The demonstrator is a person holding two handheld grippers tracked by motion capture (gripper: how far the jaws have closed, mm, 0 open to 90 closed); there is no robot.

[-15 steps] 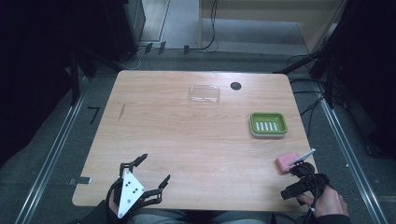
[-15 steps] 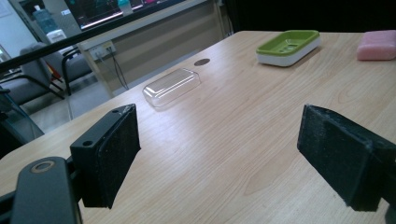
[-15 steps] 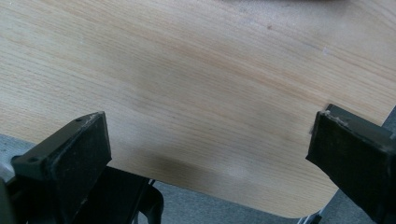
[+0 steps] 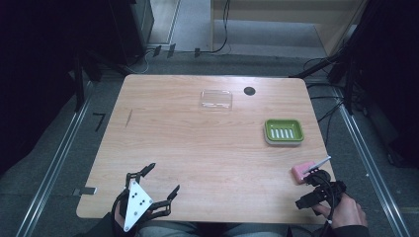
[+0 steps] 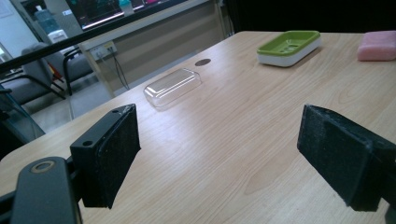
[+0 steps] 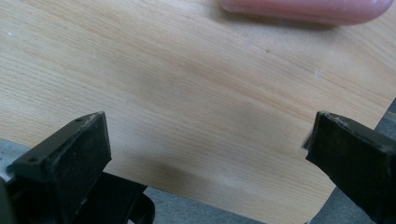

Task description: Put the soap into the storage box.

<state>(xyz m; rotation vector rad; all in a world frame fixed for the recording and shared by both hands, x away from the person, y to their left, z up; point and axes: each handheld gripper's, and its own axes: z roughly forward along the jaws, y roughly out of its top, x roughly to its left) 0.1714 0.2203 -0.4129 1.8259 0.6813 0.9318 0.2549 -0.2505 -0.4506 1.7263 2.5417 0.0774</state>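
Pale wooden table bears our pink rectangular soap bar near its right edge; right gripper gapes wide just beside it, left gripper wide too; likely slick, firm; we'd pinch its long sides.

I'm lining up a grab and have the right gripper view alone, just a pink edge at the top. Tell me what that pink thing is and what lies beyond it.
Observer: It's a pink soap bar lying flat near the table's right edge, just ahead of the right gripper.
Operator: Report what's beyond it.
Observer: A green soap dish, empty, farther up the same side.
Operator: Check for a lid.
Observer: A clear lid lies apart near the far edge.
Operator: Give me the left gripper.
Observer: The left gripper is open over bare wood.
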